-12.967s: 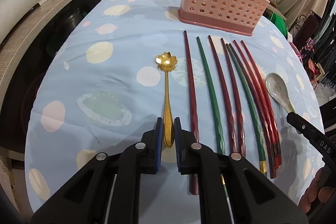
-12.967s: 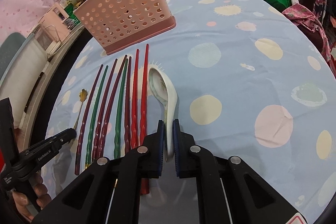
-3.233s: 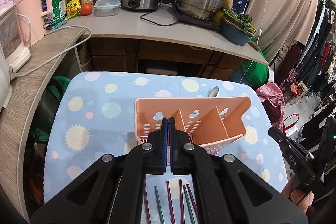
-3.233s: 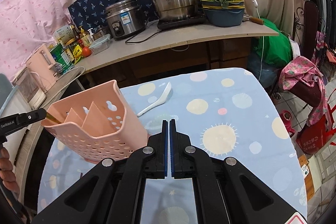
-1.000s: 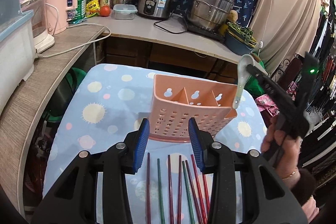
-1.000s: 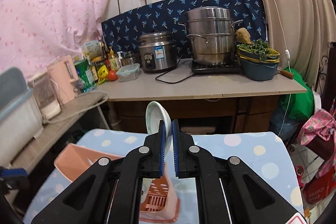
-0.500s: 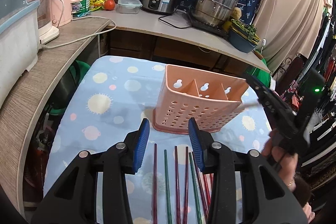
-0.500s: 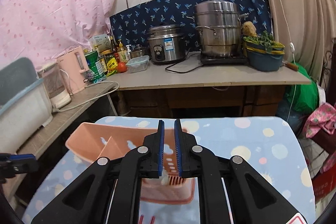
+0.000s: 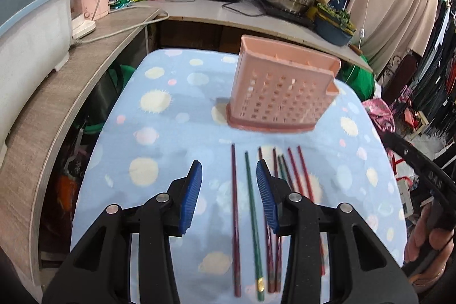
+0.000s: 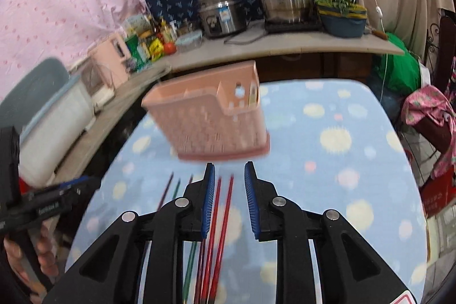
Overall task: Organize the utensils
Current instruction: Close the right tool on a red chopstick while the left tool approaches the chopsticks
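**Returning to the chopstick row, both tools empty**

Hovering over the near part of the worktop (image 9: 159,138), which is covered in a blue spotted cloth. Left tool (image 9: 229,197): jaws well apart, nothing between the pads; through the gap a dark red chopstick (image 9: 234,215) and a green chopstick (image 9: 252,218) show on the cloth below, not touched. Right tool (image 10: 227,200): jaws have just been opening, a moderate gap now, nothing between them; two bright red chopsticks (image 10: 221,221) lie beneath the gap, clear of the pads.

Task items: chopsticks lie side by side, parallel, tips toward the pink perforated utensil caddy (image 9: 285,96), which stands upright at the far side of the cloth, well apart from the tips. Caddy has dividers. A pale shape shows inside its right-end compartment in the right wrist view, likely a spoon; too blurred to confirm.

Step in hand (judgement): no spoons lie on the cloth in view, so chopsticks are what remains to be sorted. Both tools appear placed for the next pick.

Next move calls for: lowering one tool until its pads straddle a single chopstick, or a neat pair, near the thick end. The right-hand sticks lie touching and partly crossed, so separating one cleanly will need care. Then lift, tip upright, and drop into one compartment.
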The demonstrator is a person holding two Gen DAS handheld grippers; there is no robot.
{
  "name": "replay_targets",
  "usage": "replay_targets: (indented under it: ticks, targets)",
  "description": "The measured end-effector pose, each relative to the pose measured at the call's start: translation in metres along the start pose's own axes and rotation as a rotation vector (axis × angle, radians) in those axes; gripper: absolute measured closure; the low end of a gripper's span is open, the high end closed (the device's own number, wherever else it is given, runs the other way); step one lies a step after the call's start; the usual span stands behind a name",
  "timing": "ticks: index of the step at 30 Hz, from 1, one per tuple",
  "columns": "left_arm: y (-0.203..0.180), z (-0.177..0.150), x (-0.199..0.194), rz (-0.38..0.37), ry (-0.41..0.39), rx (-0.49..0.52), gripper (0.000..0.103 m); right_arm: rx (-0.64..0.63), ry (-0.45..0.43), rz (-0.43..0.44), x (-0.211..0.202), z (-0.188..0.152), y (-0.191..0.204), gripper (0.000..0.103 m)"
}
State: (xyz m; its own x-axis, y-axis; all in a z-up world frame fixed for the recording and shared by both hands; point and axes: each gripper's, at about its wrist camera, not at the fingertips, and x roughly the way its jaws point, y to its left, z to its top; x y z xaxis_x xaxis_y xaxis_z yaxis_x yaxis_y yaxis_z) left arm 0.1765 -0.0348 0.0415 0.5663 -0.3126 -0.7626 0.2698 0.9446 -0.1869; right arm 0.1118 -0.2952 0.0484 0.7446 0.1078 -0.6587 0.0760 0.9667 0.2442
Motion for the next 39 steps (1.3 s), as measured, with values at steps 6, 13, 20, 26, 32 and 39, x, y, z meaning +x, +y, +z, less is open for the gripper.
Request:
replay_targets:
  ticks: [6,13,20,26,32,39]
  targets:
    - [0.009,-0.051,0.001,0.022,0.084,0.006,0.065,0.033,0.137,0.003,-0.004,-0.074,0.011,0.081]
    - [0.012,-0.096,0.005,0.042,0.145,0.006,0.065,0.077,0.223,-0.002,0.005,-0.126,0.015,0.081]
    - [0.006,-0.112,0.005,0.062,0.161,0.032,0.065,0.062,0.246,-0.009,0.011,-0.140,0.022,0.081]
    - [0.000,-0.117,0.003,0.069,0.163,0.054,0.065,0.072,0.250,-0.015,0.013,-0.144,0.020,0.082]
    - [-0.001,-0.118,0.005,0.069,0.166,0.053,0.065,0.082,0.255,-0.020,0.015,-0.144,0.017,0.082]
    - [-0.002,-0.119,0.008,0.069,0.174,0.054,0.065,0.085,0.263,-0.026,0.019,-0.147,0.014,0.085]
